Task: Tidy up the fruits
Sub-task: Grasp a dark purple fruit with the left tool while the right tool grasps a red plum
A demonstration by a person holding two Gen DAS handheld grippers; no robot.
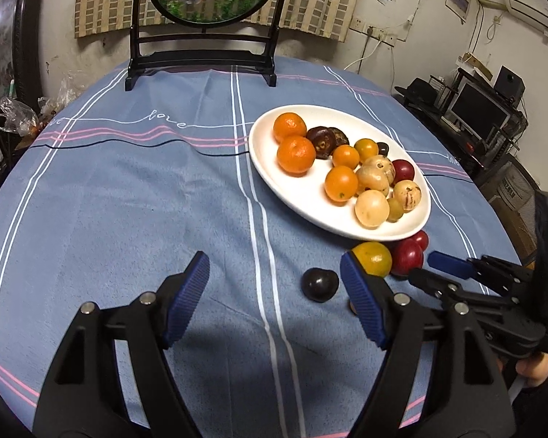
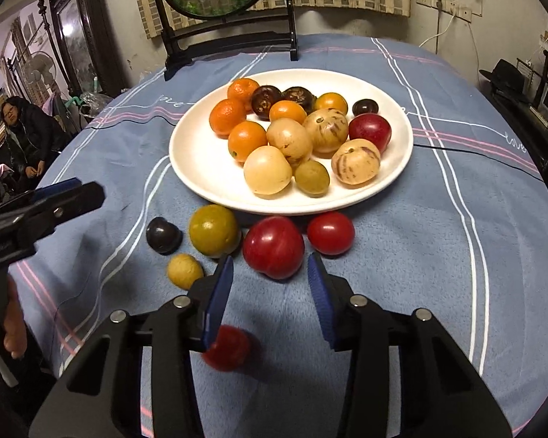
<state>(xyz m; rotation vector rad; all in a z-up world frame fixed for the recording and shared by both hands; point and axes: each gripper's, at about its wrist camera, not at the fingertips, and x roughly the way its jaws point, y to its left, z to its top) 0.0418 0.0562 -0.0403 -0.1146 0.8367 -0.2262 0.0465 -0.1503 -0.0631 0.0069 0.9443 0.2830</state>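
Right gripper (image 2: 270, 284) wide, framing big red plum (image 2: 273, 247) near round white plate (image 2: 201, 179) for pickup; left gripper (image 1: 274, 281) wide, empty.

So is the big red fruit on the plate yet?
No. The big red fruit lies on the tablecloth, just outside the white plate.

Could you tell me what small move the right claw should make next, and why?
Probably ease the right claw forward and down around the large red fruit, then close. Its jaws are open and empty, and that fruit lies on the blue cloth just ahead of the gap, outside the white plate where most fruit already sits. A blurred small red fruit sits beneath the claw.
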